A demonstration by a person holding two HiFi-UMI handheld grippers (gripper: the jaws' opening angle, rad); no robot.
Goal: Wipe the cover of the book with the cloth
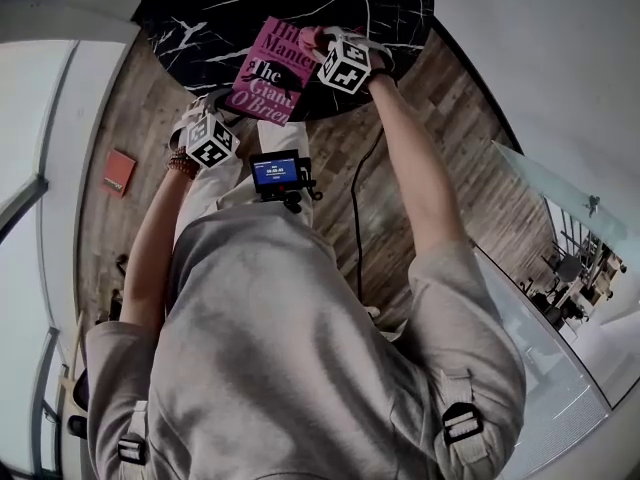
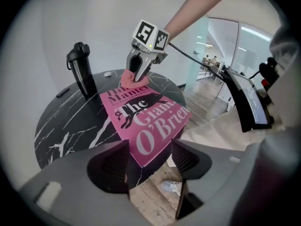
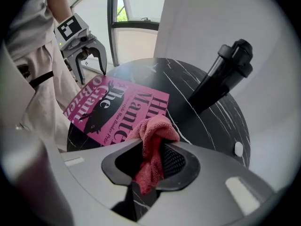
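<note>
A pink book lies face up on the round black marble table, its near corner jutting over the table's edge. My right gripper is shut on a bunched pink cloth, which touches the far end of the cover. In the head view the right gripper sits at the book's top right. My left gripper stands open just off the book's near corner, with nothing between its pads; it is also seen by the table's front edge and open in the right gripper view.
A tall black bottle stands upright on the table behind the book. A small white disc lies near the table's rim. A small screen hangs at the person's chest. A red object lies on the wooden floor at left.
</note>
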